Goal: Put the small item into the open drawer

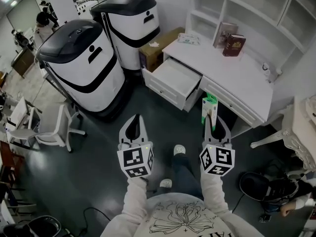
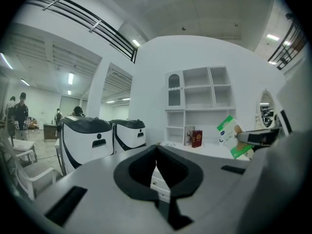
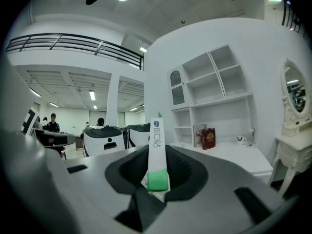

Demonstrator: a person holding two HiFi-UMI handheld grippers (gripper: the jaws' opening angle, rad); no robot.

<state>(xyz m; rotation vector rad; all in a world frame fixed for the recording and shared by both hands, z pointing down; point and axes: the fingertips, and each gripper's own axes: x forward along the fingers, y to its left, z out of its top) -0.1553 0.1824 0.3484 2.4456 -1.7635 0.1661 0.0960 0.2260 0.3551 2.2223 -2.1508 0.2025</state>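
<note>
Here the right gripper point(image 1: 212, 125) is pinching the box point(image 1: 209, 106) upright, short of the open drawer point(image 1: 174, 79); the left gripper point(image 1: 136, 121) is hanging closed and empty. Judging by this, the job is asking for a firm grip until the box is over the drawer's bottom.

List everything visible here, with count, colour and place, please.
long writing desk: one, white, right of centre
desk drawer: one, white, open, desk's left end
hardcover book: one, dark red, upright on desk
cardboard carton: one, brown, beside desk
large rounded machines: two, white and black, left of drawer
flat card packet: one, white and green, in right claw
left claw: one, grey, shut, empty
right claw: one, grey, gripping packet
</note>
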